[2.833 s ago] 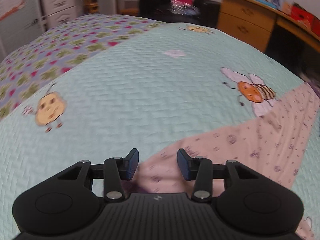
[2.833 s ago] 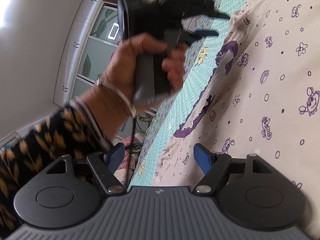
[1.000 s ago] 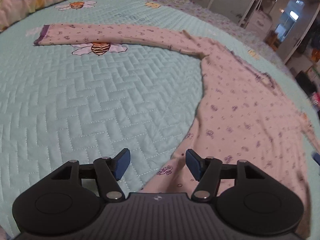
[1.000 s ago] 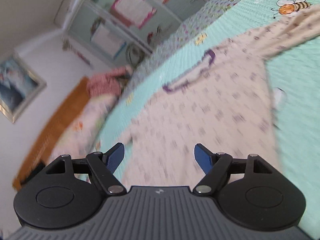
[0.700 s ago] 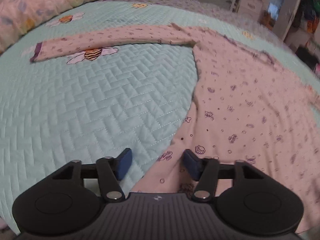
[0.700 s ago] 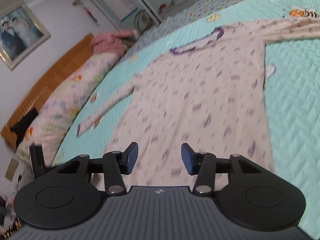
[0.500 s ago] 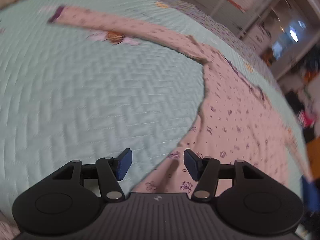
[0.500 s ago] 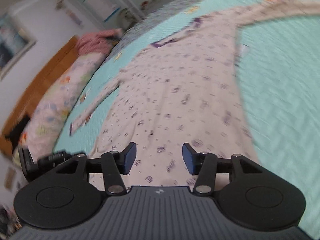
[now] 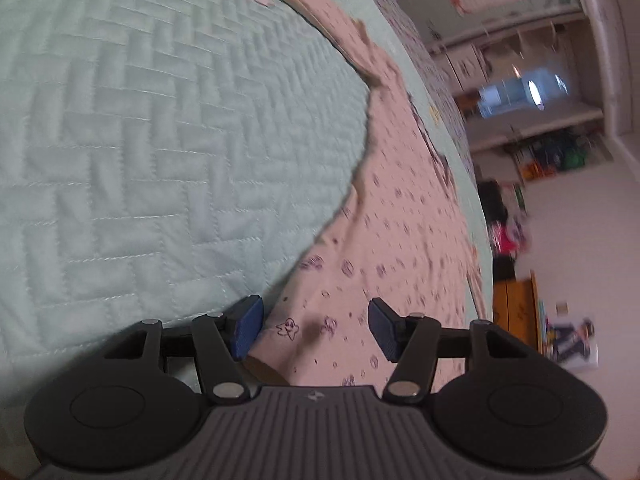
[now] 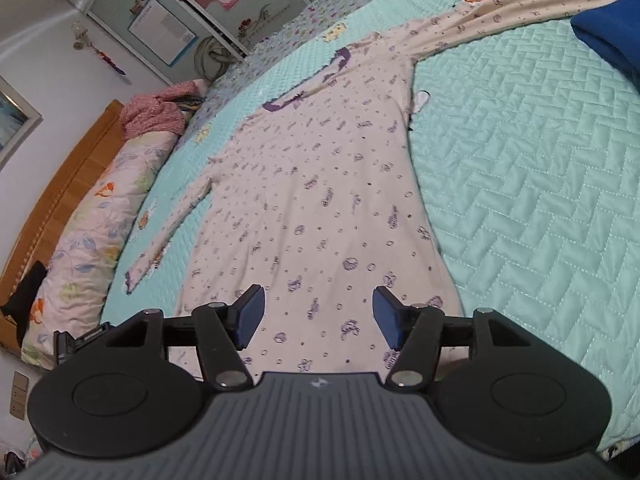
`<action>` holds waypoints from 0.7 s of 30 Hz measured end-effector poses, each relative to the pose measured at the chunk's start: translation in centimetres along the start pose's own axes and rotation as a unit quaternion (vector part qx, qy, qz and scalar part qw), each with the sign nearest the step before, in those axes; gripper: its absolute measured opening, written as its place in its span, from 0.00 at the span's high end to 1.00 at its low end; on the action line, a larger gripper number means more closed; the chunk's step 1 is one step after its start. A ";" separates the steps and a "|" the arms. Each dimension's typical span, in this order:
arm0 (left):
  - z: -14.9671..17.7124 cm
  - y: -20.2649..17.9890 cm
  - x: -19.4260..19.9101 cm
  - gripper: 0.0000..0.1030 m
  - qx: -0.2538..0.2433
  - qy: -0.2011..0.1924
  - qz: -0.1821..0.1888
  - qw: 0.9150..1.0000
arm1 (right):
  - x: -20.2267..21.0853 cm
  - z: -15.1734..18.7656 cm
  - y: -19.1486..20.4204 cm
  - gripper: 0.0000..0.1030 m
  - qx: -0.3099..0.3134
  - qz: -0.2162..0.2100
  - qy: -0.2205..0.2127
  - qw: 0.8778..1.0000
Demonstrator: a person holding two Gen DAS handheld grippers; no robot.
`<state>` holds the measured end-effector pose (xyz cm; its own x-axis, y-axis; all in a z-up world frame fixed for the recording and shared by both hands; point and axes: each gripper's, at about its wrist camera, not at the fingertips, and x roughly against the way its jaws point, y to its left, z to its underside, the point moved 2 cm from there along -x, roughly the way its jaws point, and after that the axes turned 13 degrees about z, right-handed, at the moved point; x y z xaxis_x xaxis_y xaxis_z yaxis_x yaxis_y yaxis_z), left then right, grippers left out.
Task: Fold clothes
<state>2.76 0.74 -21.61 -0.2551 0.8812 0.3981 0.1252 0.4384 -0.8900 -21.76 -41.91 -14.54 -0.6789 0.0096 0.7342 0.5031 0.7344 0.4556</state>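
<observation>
A pale pink long-sleeved garment [image 10: 320, 184] with small purple prints and a purple neckline lies flat on the teal quilted bedspread [image 10: 520, 200], both sleeves spread out. My right gripper [image 10: 318, 322] hovers over the middle of its near hem. Its jaws are opening, the fabric lies under them, and the pads press on nothing. In the left wrist view the picture is rolled, and my left gripper [image 9: 315, 328] stands open low over the near left corner of the garment [image 9: 384, 240]. The garment's side edge runs just inside its left pad, and the cloth is not pinched.
A floral bolster [image 10: 80, 240], a wooden headboard [image 10: 60, 176] and a reddish-pink cloth [image 10: 152, 116] line the left side of the bed. A dark blue cloth thing [image 10: 608, 36] lies at the top right. Past the bed stand shelves [image 9: 540, 120] and a wooden desk [image 9: 516, 308].
The left gripper sank toward the hem corner and rolled, tilting its view. The right gripper swung over the hem's middle; its jaws narrowed, then widened a little.
</observation>
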 end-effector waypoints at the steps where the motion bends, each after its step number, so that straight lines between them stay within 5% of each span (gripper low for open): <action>1: 0.1 -0.2 -0.4 0.43 -0.003 0.013 0.004 1.000 | 0.0 0.0 -0.2 0.41 -0.001 0.010 -0.005 1.000; 2: 0.2 -0.4 -0.8 0.45 -0.010 0.023 0.004 1.000 | 0.0 -0.2 -0.7 0.41 -0.003 0.023 -0.012 1.000; 4: 0.8 -0.9 -1.6 0.74 -0.043 0.033 -0.033 0.998 | 0.0 -0.3 -1.7 0.41 -0.006 0.053 -0.022 0.998; 5: 1.0 -1.1 -1.8 0.96 -0.054 0.033 -0.052 0.997 | 0.0 -0.4 -2.2 0.41 -0.008 0.064 -0.022 0.998; 10: 2.2 -2.2 -2.3 0.96 -0.079 0.016 -0.090 0.993 | -1.3 0.2 -5.2 0.41 -0.026 0.093 -0.009 0.995; 16: 2.3 -3.5 -2.3 0.96 -0.088 0.000 -0.126 0.988 | -2.7 -0.2 -5.2 0.46 -0.001 0.037 0.014 0.999; 19: 2.2 -3.6 -2.1 0.96 -0.085 -0.001 -0.135 0.987 | -3.8 -0.1 -4.9 0.68 0.018 0.028 0.024 0.999; 21: 2.0 -3.7 -1.8 0.96 -0.077 -0.002 -0.137 0.988 | -4.2 0.1 -5.8 0.99 -0.012 0.011 0.037 0.999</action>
<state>0.83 -2.81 -19.43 -0.3031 0.7247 0.6188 0.1942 0.6827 -0.7044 -21.88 -46.15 -20.31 -0.6261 -0.0248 0.7793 0.5311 0.7183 0.4495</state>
